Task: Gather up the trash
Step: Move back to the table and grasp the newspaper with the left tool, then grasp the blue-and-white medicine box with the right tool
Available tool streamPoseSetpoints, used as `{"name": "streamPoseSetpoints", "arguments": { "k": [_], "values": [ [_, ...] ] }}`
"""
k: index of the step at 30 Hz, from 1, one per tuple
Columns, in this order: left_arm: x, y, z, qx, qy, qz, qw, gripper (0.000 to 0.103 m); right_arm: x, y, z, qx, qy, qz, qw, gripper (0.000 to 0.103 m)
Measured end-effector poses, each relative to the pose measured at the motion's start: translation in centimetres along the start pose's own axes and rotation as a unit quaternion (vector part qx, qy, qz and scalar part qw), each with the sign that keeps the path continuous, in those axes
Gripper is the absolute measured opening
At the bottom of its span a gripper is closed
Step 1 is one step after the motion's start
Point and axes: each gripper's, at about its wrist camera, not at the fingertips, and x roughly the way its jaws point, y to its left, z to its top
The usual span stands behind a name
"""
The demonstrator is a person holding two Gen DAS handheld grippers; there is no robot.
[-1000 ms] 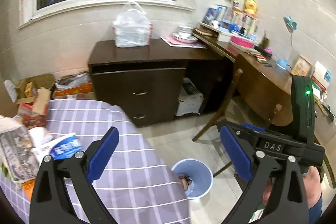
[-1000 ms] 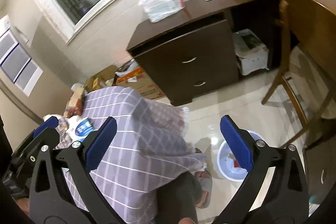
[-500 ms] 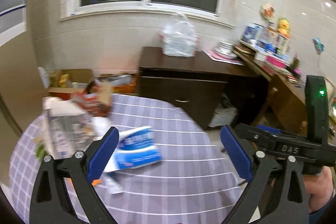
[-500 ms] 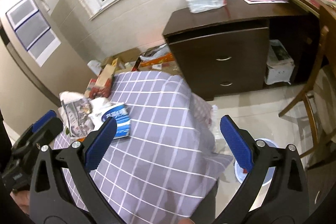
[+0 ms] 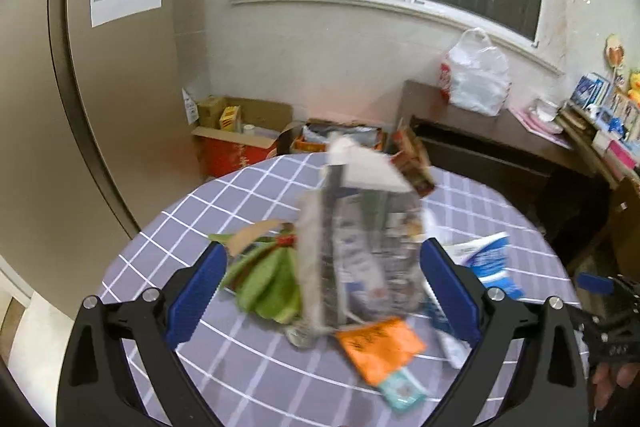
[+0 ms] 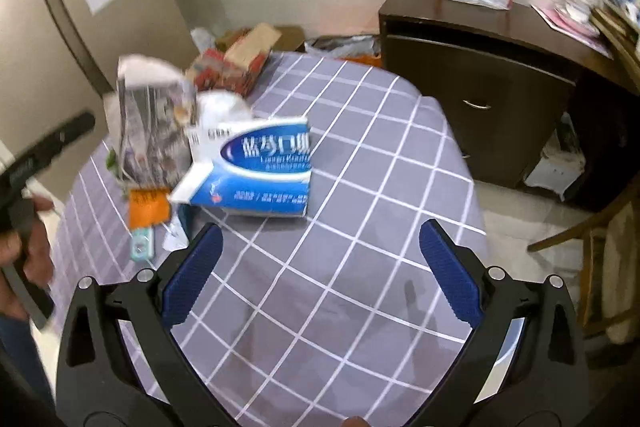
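Because it stands tall and folded among the litter on the checked counter [image 5: 248,379], the newspaper bag [image 5: 360,251] looks light, limp and crushable, best pinched at its stiff folded edge. Left claw [image 5: 320,295] gapes wide before it; right claw [image 6: 320,275], equally wide, hovers near the blue box [image 6: 260,171].

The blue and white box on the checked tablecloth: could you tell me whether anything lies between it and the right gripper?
Nothing visible does. In the right wrist view only bare checked tablecloth lies between the open right gripper and the blue and white box. The other litter, such as the orange packet, sits to the box's left.
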Motion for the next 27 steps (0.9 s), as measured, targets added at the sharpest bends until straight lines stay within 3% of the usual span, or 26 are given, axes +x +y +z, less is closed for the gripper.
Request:
{"name": "streamPoseSetpoints", "arguments": {
  "k": [7,12,13,14,16,17,18,21,24,27],
  "values": [
    [4.4,0.8,0.6,0.03,0.025,-0.013,0.9991,0.095,4.1,2.8,-0.4,-0.086,0.037,-0.039,0.995,0.097],
    [6.7,0.9,1.1,0.038,0.041,-0.049,0.9972,0.094,5.8,5.3,0.4,-0.142,0.026,-0.045,0.989,0.097],
    [6.7,0.9,1.1,0.036,0.041,-0.061,0.9967,0.083,5.9,5.8,0.6,-0.152,0.019,-0.043,0.987,0.096],
    [6.9,0.8,1.1,0.034,0.047,-0.076,0.9954,0.063,6.0,6.2,0.7,-0.162,0.015,-0.039,0.986,0.096],
    [7.2,0.7,1.2,0.03,0.058,-0.096,0.9932,0.042,6.3,7.0,0.9,-0.18,0.008,-0.035,0.983,0.093],
    [7.2,0.5,1.2,0.031,0.06,-0.1,0.9927,0.034,6.5,7.4,1.0,-0.188,0.005,-0.031,0.982,0.08],
    [7.1,0.3,1.2,0.036,0.058,-0.102,0.9925,0.031,6.8,7.6,1.1,-0.192,0.008,-0.026,0.981,0.057],
    [6.4,0.2,1.1,0.029,0.053,-0.117,0.9913,0.018,6.6,7.6,1.6,-0.175,0.007,0.003,0.984,0.034],
    [5.3,0.2,1.1,0.022,0.043,-0.114,0.9923,0.012,5.3,7.3,1.9,-0.161,-0.005,0.02,0.987,0.025],
    [4.1,0.0,1.2,0.017,0.033,-0.116,0.9925,0.008,3.4,5.8,2.2,-0.114,-0.017,0.064,0.991,0.019]
  ]
}}
